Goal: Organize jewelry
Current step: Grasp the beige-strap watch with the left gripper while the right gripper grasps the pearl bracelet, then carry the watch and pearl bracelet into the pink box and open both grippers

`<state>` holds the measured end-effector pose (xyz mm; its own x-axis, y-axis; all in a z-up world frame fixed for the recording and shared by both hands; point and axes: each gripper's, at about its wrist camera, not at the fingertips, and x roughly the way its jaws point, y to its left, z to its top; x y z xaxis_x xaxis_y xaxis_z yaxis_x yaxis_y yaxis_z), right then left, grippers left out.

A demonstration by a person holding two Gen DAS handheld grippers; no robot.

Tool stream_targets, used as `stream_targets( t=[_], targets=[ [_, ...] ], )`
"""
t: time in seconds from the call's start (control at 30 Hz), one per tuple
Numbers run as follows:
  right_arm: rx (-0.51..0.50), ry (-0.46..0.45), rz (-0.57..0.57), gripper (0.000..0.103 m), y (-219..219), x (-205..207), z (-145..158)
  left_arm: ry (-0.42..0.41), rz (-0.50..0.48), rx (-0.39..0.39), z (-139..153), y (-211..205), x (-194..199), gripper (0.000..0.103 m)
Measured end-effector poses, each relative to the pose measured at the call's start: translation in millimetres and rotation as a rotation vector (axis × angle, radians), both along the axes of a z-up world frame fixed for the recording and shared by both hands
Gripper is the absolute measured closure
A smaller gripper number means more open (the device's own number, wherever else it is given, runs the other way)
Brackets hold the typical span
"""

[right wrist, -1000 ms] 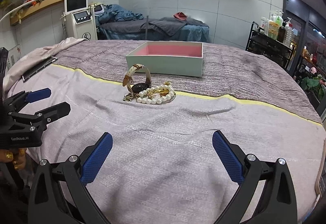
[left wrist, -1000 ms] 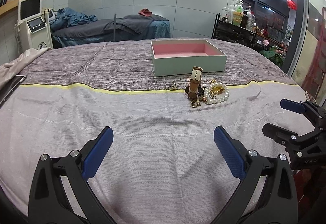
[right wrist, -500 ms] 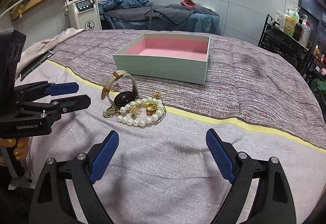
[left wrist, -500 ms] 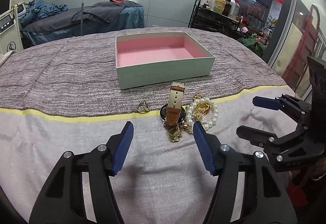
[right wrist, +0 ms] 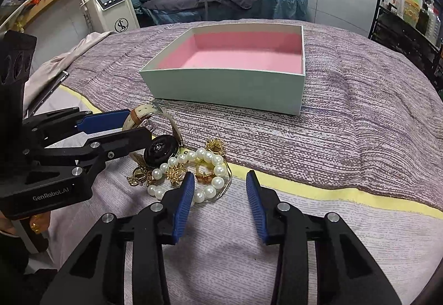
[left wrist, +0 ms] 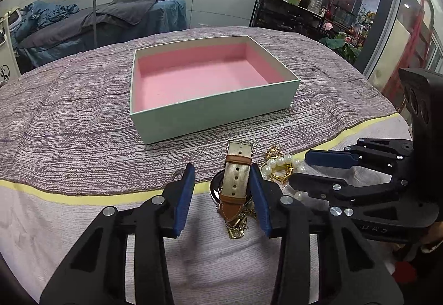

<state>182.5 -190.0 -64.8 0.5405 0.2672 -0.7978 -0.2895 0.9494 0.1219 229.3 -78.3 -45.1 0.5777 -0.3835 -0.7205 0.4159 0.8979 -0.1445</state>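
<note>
A watch with a beige and brown strap stands on its dark case on the bed cover; it also shows in the right wrist view. My left gripper is open, its blue pads on either side of the strap, the right pad close to it. A pearl bracelet and gold pieces lie beside the watch. My right gripper is open, its left pad at the bracelet's near edge. The open box with a pink lining stands behind the pile.
A small silver ring-like piece lies left of the watch, partly behind my left finger. A yellow seam crosses the cover. A treatment bed, a machine and a bottle rack stand beyond.
Both grippers have moved forward to the jewelry pile and narrowed. The left one now straddles the watch strap; the right one has reached the pearl bracelet.
</note>
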Motion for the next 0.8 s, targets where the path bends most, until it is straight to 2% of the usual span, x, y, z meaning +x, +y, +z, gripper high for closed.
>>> stream_targets(
  t=[0.07, 0.1, 0.17, 0.23, 0.33, 0.47, 0.8],
  targets=[
    [0.005, 0.010, 0.003, 0.080, 1.3, 3.6, -1.4, 0.007, -0.005, -0.009, -2.0, -1.5, 3.5, 0.080],
    [0.003, 0.009, 0.002, 0.082, 2.6, 4.6, -2.0, 0.007, -0.006, -0.010, -2.4, -2.4, 4.2, 0.083],
    [-0.001, 0.005, 0.001, 0.091, 3.2, 5.0, -0.8, -0.005, -0.010, 0.003, -2.2, -4.3, 2.5, 0.085],
    [-0.005, 0.005, 0.006, 0.094, 3.7, 3.8, 0.4, -0.009, -0.017, 0.001, -1.4, -4.5, 1.0, 0.086],
    [0.002, 0.003, 0.008, 0.094, 1.2, 1.8, 3.2, -0.004, -0.021, -0.013, -0.7, -1.8, 0.7, 0.086],
    [0.033, -0.010, 0.027, 0.094, -0.6, -3.2, 12.7, 0.019, -0.024, -0.068, 4.9, 8.7, 0.4, 0.086],
    [0.080, -0.102, 0.131, 0.094, 4.9, -17.4, 55.5, 0.028, -0.080, -0.138, 29.2, 24.6, 1.0, 0.086]
  ],
)
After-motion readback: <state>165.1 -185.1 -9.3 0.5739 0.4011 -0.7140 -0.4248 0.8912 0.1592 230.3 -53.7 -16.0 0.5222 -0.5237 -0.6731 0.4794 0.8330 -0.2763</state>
